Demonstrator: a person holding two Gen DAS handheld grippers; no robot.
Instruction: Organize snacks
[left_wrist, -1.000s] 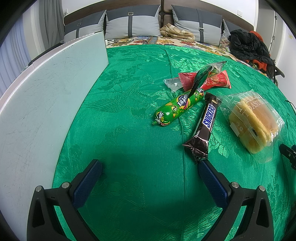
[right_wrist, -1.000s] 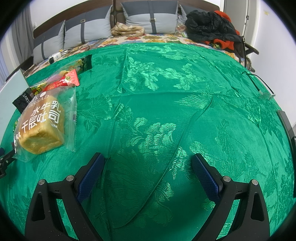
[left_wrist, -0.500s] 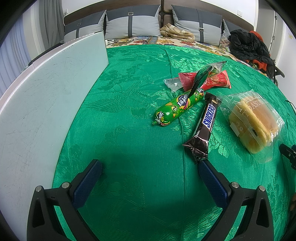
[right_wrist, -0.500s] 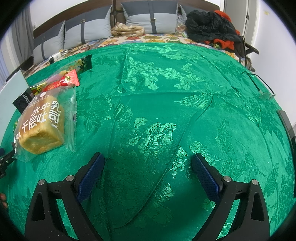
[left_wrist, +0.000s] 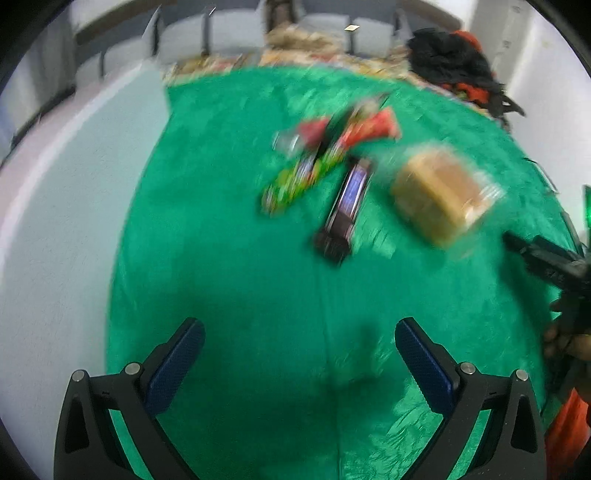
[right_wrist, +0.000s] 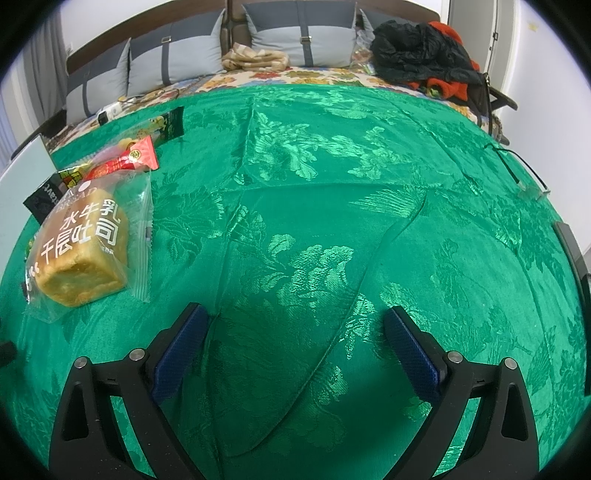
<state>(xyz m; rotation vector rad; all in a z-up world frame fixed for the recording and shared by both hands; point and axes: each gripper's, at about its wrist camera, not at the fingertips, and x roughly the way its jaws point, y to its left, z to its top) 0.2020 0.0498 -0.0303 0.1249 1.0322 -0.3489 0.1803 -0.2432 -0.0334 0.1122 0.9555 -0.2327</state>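
The left gripper (left_wrist: 299, 341), wide open and empty, had just lifted back from the chocolate bar (left_wrist: 345, 208) on the green cloth (left_wrist: 229, 266), suggesting sorting was only starting, while the right gripper (right_wrist: 295, 332) stayed open, empty, near the bread (right_wrist: 79, 251).

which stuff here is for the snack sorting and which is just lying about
For the job: bagged toast loaf, Snickers bar, green sausage snack, red packet, dark green sachet.

Lying about: black jacket, grey pillows, folded blanket, cable.
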